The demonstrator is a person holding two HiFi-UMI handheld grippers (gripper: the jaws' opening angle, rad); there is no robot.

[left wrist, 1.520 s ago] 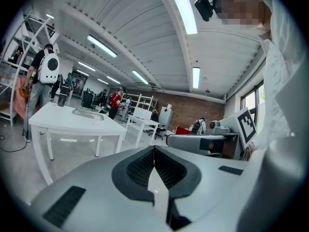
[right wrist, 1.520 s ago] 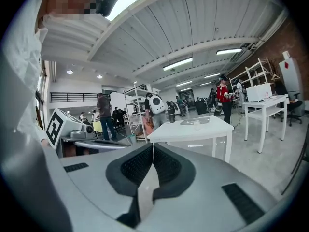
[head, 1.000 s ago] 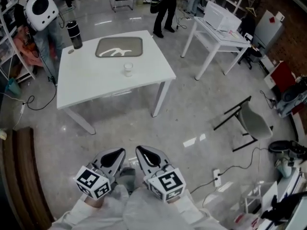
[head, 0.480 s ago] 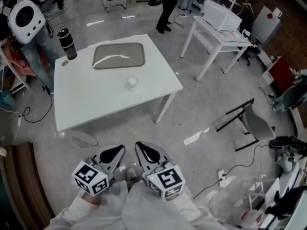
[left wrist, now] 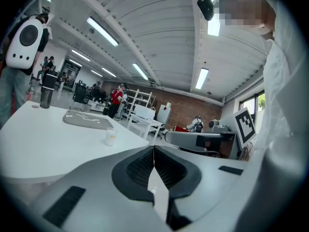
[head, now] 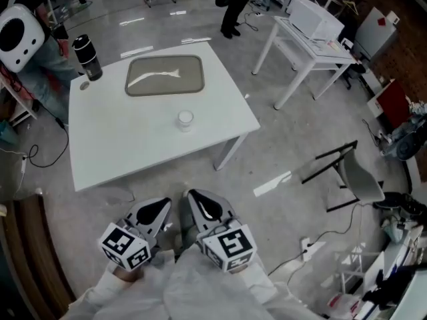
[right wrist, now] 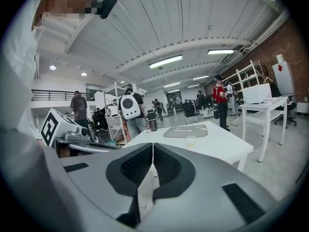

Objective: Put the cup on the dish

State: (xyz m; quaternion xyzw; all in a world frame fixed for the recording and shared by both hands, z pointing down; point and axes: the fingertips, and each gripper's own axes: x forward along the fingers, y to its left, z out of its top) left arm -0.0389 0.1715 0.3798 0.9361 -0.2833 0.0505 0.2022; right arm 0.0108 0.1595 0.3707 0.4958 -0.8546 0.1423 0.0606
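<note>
A small clear cup [head: 185, 119] stands on the white table [head: 120, 145], nearer its right side; the same cup [left wrist: 111, 137] [right wrist: 191, 140] shows small in both gripper views. Behind it lies the dish, a grey rectangular tray [head: 164, 76] [left wrist: 88, 121] [right wrist: 186, 131] with a pale streak inside. My left gripper [head: 160, 207] and right gripper [head: 197, 202] hang side by side over the floor, well short of the table's near edge. Both are shut with nothing between the jaws, tips touching in each gripper view [left wrist: 153, 149] [right wrist: 152, 146].
A dark bottle [head: 87, 57] stands at the table's back left corner. A second white table [head: 313, 42] carries a white box at the right. A toppled grey chair [head: 350, 172] lies on the floor. A person [head: 235, 2] stands beyond the table; cables run along the floor.
The table with cup and dish has come closer and lower in the head view. Both grippers keep their place at the bottom and stay shut.
</note>
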